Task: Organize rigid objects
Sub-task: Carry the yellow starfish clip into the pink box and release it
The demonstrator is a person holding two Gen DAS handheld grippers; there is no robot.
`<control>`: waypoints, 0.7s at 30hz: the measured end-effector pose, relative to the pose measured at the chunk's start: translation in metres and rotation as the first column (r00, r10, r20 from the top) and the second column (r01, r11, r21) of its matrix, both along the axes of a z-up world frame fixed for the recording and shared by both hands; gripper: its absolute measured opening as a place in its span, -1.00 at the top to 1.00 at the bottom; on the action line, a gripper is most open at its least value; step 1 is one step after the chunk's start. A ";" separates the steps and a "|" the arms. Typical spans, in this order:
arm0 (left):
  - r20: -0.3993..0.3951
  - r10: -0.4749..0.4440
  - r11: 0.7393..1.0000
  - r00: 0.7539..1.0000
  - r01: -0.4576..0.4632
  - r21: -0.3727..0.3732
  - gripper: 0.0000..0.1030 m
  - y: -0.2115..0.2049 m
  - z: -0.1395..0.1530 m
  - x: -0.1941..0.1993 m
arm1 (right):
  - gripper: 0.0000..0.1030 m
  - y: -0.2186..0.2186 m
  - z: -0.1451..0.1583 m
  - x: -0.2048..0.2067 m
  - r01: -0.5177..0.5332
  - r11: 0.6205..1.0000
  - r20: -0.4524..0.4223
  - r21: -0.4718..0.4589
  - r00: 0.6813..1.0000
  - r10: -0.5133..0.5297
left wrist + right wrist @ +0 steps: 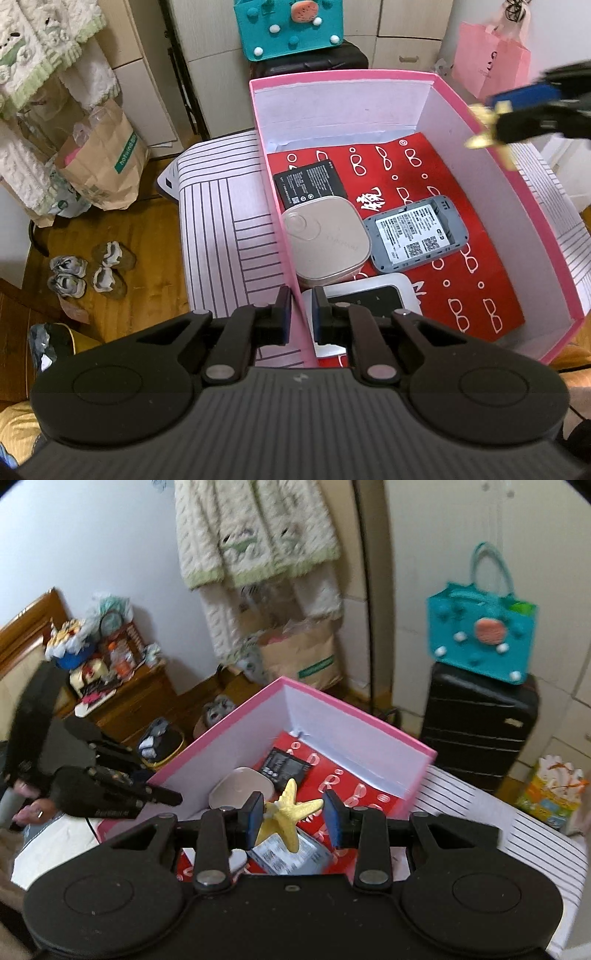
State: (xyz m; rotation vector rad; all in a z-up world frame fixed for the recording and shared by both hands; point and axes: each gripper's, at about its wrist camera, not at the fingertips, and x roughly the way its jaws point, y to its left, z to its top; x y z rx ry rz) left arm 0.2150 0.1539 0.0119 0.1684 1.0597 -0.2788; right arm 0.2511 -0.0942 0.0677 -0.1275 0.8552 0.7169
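In the left wrist view the left gripper sits at lower centre, its fingers pressed close on either side of the left wall of the pink box, pinching that thin edge. Inside, on a red sheet printed with white spectacle shapes, lie a black battery, a beige square case, a grey device showing its label with QR codes, and a white device. The right half of the box floor is open. At the upper right edge the right gripper hangs blurred over the right rim with the yellow starfish. A paper bag at left reads "hotwind"

In the right wrist view the right gripper has its fingers spread, the starfish touching only the left pad, above the box interior. The left gripper meets the box wall at left
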 end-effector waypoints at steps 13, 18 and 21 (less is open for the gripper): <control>-0.003 -0.004 1.000 1.000 0.004 0.007 0.80 -0.003 -0.001 0.002 | 0.23 0.066 -0.077 0.081 -0.062 0.985 -0.199 -0.162 0.980 0.029; -0.002 -0.007 1.000 1.000 0.007 0.013 0.80 -0.004 -0.001 0.001 | 0.22 0.079 -0.094 0.086 -0.074 0.971 -0.233 -0.228 0.972 0.019; 0.000 -0.009 1.000 1.000 0.009 0.022 0.80 -0.005 -0.001 0.001 | 0.20 0.076 -0.087 0.084 -0.057 0.975 -0.195 -0.215 0.981 0.014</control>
